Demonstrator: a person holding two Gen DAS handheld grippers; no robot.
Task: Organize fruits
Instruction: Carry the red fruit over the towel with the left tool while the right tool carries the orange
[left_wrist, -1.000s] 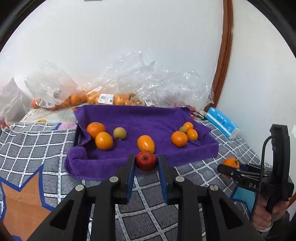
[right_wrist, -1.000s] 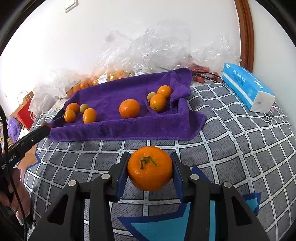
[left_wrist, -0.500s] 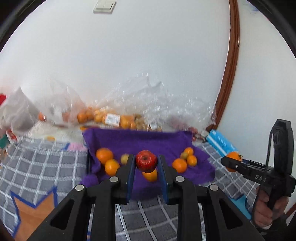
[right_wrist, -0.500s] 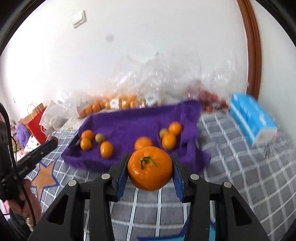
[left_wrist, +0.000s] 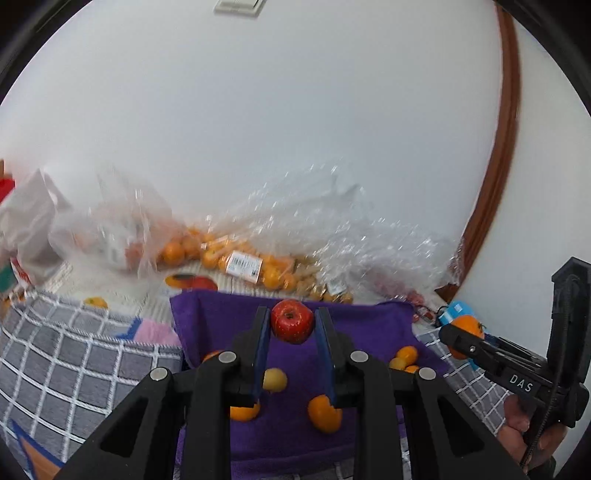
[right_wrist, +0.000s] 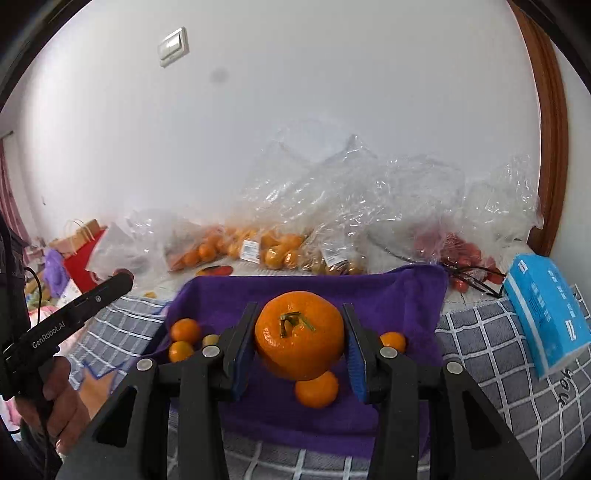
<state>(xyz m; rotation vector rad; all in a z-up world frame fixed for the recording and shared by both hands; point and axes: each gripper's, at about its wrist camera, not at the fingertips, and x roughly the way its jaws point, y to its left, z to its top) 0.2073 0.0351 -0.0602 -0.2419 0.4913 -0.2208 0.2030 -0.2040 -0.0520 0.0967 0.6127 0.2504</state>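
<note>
A small red apple (left_wrist: 292, 320) is pinched between the blue pads of my left gripper (left_wrist: 291, 323), held in the air over the purple towel (left_wrist: 369, 325). My right gripper (right_wrist: 298, 334) is shut on a big orange with a green stem (right_wrist: 298, 334), also lifted above the towel (right_wrist: 406, 295). Several small oranges lie on the towel, such as one (left_wrist: 324, 412) below the left fingers and one (right_wrist: 316, 388) under the held orange. A yellowish fruit (left_wrist: 275, 379) sits among them. In the left wrist view the right gripper (left_wrist: 460, 336) shows at the far right with its orange.
Clear plastic bags (right_wrist: 332, 206) of oranges and red fruit lie along the white wall behind the towel. A blue tissue pack (right_wrist: 546, 314) rests on the grey checked blanket (right_wrist: 480, 354) at right. A hand (right_wrist: 62, 398) holds the left gripper's handle at lower left.
Both grippers have risen from the blanket and moved forward over the purple towel, each still carrying its fruit. The view now takes in more wall.
</note>
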